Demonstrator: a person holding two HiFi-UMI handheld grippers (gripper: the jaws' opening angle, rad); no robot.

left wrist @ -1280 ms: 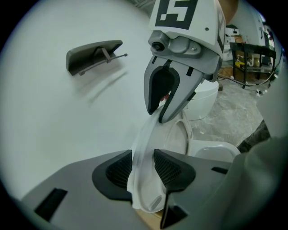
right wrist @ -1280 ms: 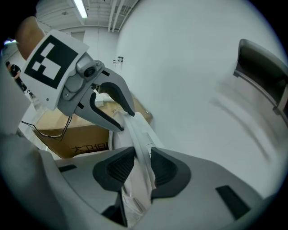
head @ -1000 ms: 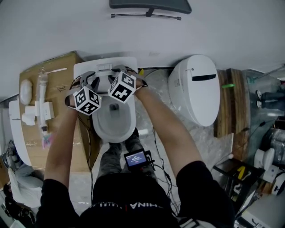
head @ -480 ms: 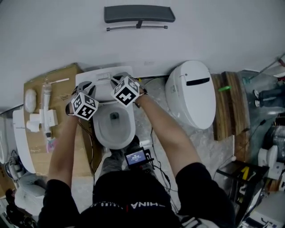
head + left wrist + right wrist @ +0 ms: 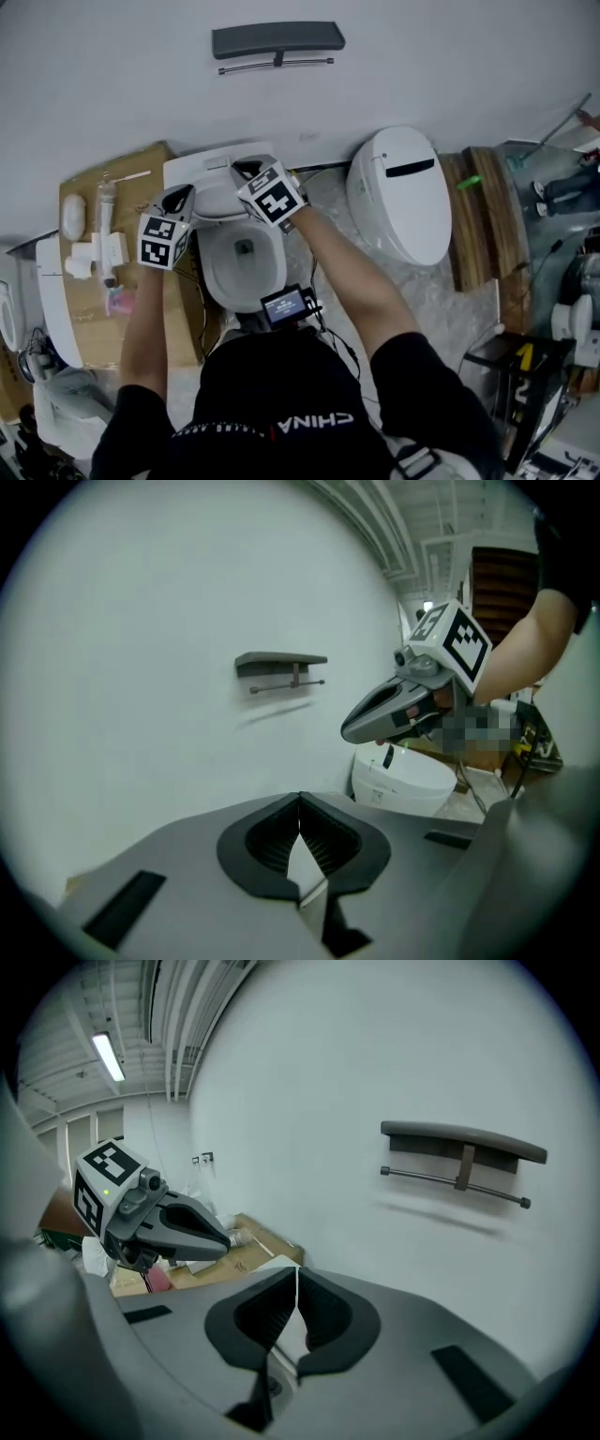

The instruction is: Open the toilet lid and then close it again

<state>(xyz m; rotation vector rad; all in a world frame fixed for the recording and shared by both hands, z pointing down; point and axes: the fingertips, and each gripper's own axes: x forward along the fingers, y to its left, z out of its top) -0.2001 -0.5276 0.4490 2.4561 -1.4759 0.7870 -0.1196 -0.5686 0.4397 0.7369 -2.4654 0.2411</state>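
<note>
Two pairs — left tongs, right tongs — just closed, pinching the toilet lid.

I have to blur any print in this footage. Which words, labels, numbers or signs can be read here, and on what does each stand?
"CHINA": white letters on the back of the person's black shirt.
Small black device with a blue-lit screen: its text is too small to read.
Black-and-white square-marker cubes: patterns only, no letters or numbers.
Nothing else is legible.
</note>
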